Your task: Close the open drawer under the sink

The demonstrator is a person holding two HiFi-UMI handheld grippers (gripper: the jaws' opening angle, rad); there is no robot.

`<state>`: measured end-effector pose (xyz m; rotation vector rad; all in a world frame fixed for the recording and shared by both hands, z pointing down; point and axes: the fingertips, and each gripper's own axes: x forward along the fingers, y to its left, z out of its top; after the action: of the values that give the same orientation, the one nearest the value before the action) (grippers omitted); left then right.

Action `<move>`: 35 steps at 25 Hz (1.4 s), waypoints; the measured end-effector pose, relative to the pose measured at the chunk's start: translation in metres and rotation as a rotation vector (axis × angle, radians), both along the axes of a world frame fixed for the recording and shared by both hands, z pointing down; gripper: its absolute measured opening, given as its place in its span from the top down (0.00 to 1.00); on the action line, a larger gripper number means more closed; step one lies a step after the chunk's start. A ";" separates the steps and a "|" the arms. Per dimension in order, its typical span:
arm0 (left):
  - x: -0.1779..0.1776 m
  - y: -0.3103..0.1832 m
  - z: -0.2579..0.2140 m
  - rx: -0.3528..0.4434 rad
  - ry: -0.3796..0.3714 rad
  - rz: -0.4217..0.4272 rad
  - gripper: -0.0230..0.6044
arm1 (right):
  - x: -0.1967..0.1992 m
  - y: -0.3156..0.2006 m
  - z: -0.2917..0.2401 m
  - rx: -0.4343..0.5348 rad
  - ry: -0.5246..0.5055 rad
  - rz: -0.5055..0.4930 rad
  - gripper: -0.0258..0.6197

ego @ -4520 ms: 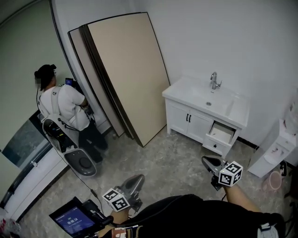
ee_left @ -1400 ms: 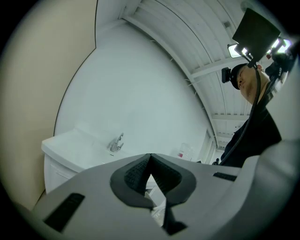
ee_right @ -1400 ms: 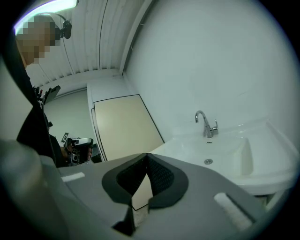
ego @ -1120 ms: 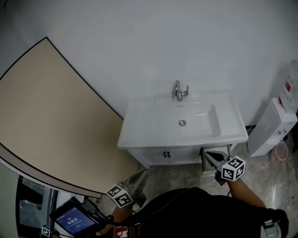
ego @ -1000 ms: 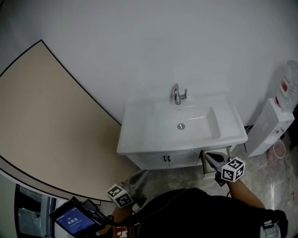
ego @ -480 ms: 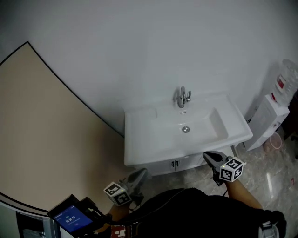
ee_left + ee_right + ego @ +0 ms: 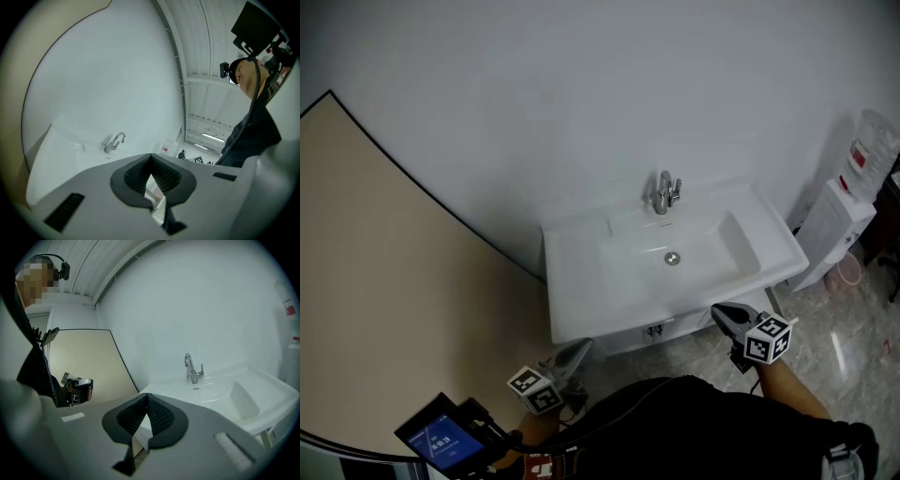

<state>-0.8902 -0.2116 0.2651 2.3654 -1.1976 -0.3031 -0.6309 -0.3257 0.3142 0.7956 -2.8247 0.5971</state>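
Judging by the pose, the approach is in hand: the right gripper (image 7: pixel 717 312), jaws pressed together on nothing, tips slightly down at the front rim of the sink (image 7: pixel 581 302). The drawer probably sits just ahead, hidden beneath that rim. Next comes a straight push on its front. The left gripper (image 7: pixel 580 346), likewise closed and empty, hangs level.

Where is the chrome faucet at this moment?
In the head view the chrome faucet stands near the middle, at the back edge of the white sink, left of the water dispenser.
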 end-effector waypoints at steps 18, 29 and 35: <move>0.108 -0.147 -0.007 -0.019 -0.039 -0.102 0.96 | 0.084 -0.142 0.006 0.008 -0.050 -0.128 0.96; 0.152 -0.183 -0.004 -0.038 -0.085 -0.052 0.96 | 0.101 -0.175 0.001 0.011 -0.105 -0.148 0.96; 0.119 -0.228 0.013 -0.041 -0.090 0.054 0.96 | 0.072 -0.194 0.014 0.003 -0.063 -0.037 0.96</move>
<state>-0.7712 -0.4396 0.2783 2.3935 -1.1670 -0.1544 -0.5590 -0.5195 0.3279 0.7354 -2.8911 0.6228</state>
